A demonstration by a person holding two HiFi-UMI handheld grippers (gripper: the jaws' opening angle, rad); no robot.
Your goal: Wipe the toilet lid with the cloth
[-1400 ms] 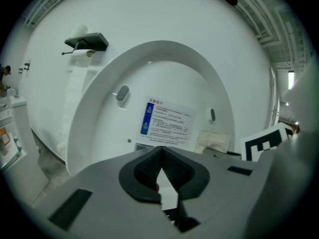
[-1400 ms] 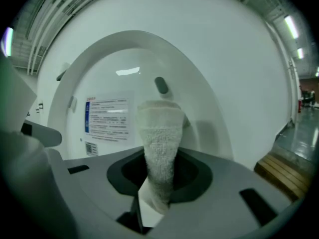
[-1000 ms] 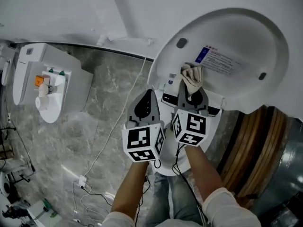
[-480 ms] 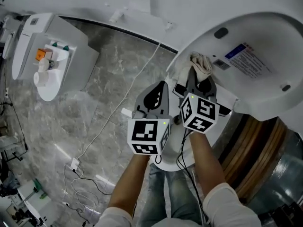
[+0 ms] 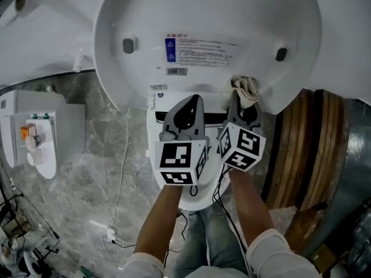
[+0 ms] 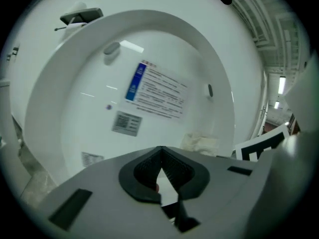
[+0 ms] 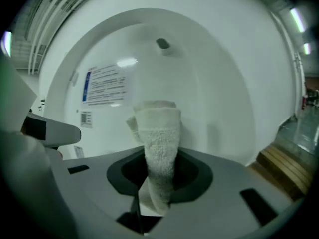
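The white toilet lid (image 5: pixel 208 16) stands raised, its inner face with a printed label (image 5: pixel 206 50) turned to me. My right gripper (image 5: pixel 242 100) is shut on a folded cream cloth (image 5: pixel 246 88), whose tip lies against the lid's lower right rim. The cloth (image 7: pixel 158 133) stands up between the jaws in the right gripper view, in front of the lid (image 7: pixel 209 83). My left gripper (image 5: pixel 185 110) is shut with nothing in it, just left of the right one, below the label. In the left gripper view the lid (image 6: pixel 75 103) fills the frame and the cloth (image 6: pixel 199 143) shows at lower right.
A second white toilet unit (image 5: pixel 35 138) stands at the left on the grey marbled floor (image 5: pixel 98 172). A white cable (image 5: pixel 122 178) runs down the floor to a plug (image 5: pixel 109 234). Wooden planks (image 5: pixel 304 149) and a grey drum (image 5: pixel 351 172) stand at the right.
The lid now sits centred and higher in the head view, where it lay to the right before. Both grippers have shifted along it, the cloth now at the lid's lower right rim.
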